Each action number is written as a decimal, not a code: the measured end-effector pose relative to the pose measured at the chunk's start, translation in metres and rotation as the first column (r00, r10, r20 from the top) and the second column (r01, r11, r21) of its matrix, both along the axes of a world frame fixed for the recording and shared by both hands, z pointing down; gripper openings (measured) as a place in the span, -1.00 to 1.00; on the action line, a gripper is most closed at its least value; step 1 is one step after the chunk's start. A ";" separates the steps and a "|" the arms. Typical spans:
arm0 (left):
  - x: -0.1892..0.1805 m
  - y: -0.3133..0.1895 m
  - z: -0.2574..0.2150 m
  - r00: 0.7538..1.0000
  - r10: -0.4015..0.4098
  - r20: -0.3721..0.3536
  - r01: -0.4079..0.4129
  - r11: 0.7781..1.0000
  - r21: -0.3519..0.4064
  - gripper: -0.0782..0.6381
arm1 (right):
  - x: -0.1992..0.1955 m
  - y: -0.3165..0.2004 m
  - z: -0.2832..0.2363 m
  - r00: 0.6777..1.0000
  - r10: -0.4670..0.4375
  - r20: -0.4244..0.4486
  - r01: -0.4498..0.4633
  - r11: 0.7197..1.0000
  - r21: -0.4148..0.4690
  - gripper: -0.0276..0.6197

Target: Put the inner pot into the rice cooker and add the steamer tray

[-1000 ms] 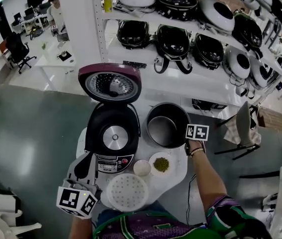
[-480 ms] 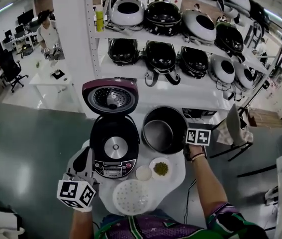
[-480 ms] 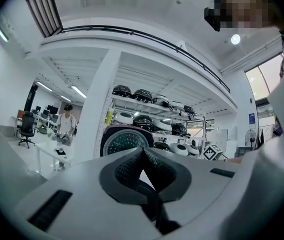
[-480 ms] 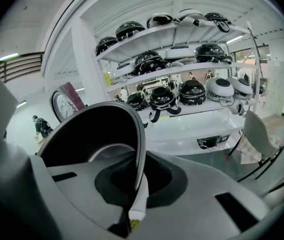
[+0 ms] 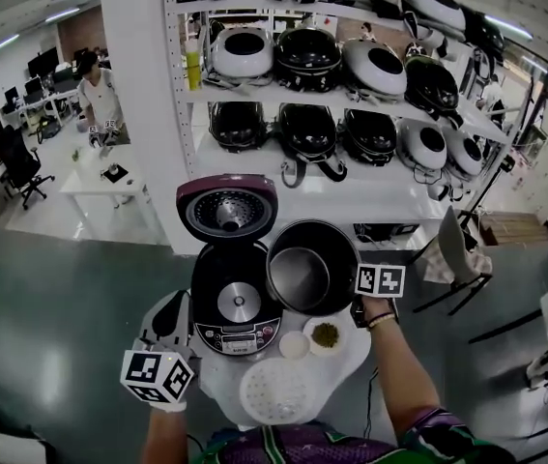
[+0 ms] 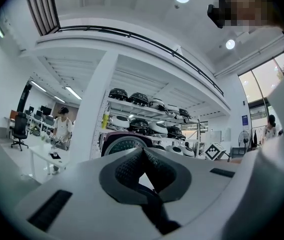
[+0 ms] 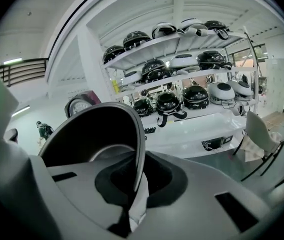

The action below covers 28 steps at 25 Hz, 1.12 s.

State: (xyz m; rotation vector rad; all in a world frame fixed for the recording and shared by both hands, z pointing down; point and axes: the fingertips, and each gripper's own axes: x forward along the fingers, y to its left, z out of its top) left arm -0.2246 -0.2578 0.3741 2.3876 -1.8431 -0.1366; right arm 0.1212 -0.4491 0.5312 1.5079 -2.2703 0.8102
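- Dark metal showed where the inner pot [image 5: 299,276] hung mouth-up, clear of the table [image 5: 355,348]. Your right gripper [image 5: 358,305] pinched it by the right-hand rim.
- In the right gripper view the pot's thin wall [image 7: 94,134] ran straight down between the jaws of that gripper [image 7: 133,186], which were clamped on it.
- The rice cooker [image 5: 238,305] stood just to the left of the pot. Its lid [image 5: 227,209] was thrown back on the far side and its well was open and bare.
- From above, the pot's left edge already overlapped the cooker's right rim. The well's middle lay further left of your right gripper, a touch nearer to you.
- I judged the next move to be a leftward carry, then a straight drop, with the pot's axis kept upright.
- Your left gripper [image 5: 171,323] was pressed together on nothing, just beside the cooker's near left corner. It was the nearer one to the cooker, but idle.
- The white steamer tray [image 5: 276,391] lay on the table's near edge between your arms, apart from the pot. Two small bowls [image 5: 310,340] sat between the tray and the cooker.
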 end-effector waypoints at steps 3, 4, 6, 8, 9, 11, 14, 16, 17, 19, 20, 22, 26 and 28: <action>-0.010 0.003 -0.004 1.000 0.015 -0.003 -0.015 1.000 0.003 -0.72 | -0.018 0.008 -0.009 1.000 0.002 0.004 -0.002 1.000 0.008 -0.87; -0.014 0.004 -0.005 1.000 0.020 -0.005 -0.020 1.000 0.003 -0.72 | -0.023 0.010 -0.012 1.000 0.004 0.004 -0.004 1.000 0.011 -0.87; -0.023 0.007 -0.005 1.000 0.028 -0.010 -0.028 1.000 0.005 -0.72 | -0.035 0.013 -0.017 1.000 0.007 0.005 -0.007 1.000 0.019 -0.87; -0.032 0.010 -0.004 0.999 0.034 -0.016 -0.034 0.999 0.008 -0.72 | -0.046 0.016 -0.020 1.000 0.010 0.009 -0.010 1.000 0.023 -0.87; -0.036 0.012 -0.004 0.999 0.037 -0.016 -0.036 0.999 0.009 -0.72 | -0.052 0.017 -0.020 1.000 0.010 0.010 -0.010 1.000 0.024 -0.87; -0.045 0.014 -0.002 0.999 0.035 -0.004 -0.035 0.999 0.014 -0.72 | -0.066 0.020 -0.020 1.000 0.005 0.010 -0.005 1.000 0.025 -0.87; -0.057 0.018 0.001 0.999 0.023 0.037 -0.024 0.999 0.021 -0.72 | -0.087 0.022 -0.018 1.000 -0.010 0.002 0.010 1.000 0.025 -0.87; -0.064 0.019 0.003 0.998 0.018 0.056 -0.020 1.000 0.024 -0.72 | -0.101 0.022 -0.017 1.000 -0.023 -0.002 0.023 0.999 0.026 -0.87; -0.067 0.019 0.004 0.998 0.017 0.059 -0.019 1.000 0.024 -0.72 | -0.108 0.021 -0.016 1.000 -0.028 -0.003 0.028 0.999 0.026 -0.87; -0.074 0.020 0.008 0.999 0.019 0.045 -0.020 1.000 0.019 -0.72 | -0.123 0.020 -0.013 0.999 -0.040 -0.003 0.040 0.999 0.021 -0.87; -0.078 0.021 0.010 0.999 0.019 0.032 -0.019 1.000 0.015 -0.72 | -0.130 0.020 -0.011 0.999 -0.047 -0.001 0.048 0.999 0.017 -0.87; -0.085 0.023 0.015 1.000 0.016 0.016 -0.016 1.000 0.007 -0.72 | -0.143 0.019 -0.007 0.998 -0.063 -0.001 0.063 0.998 0.009 -0.87; -0.097 0.020 0.022 1.000 0.000 0.008 0.000 1.000 -0.012 -0.72 | -0.164 0.013 -0.001 0.996 -0.089 -0.003 0.089 0.996 -0.002 -0.87; -0.104 0.019 0.025 1.000 -0.010 -0.002 0.010 1.000 -0.021 -0.72 | -0.172 0.011 0.004 0.995 -0.101 -0.002 0.101 0.995 -0.011 -0.87</action>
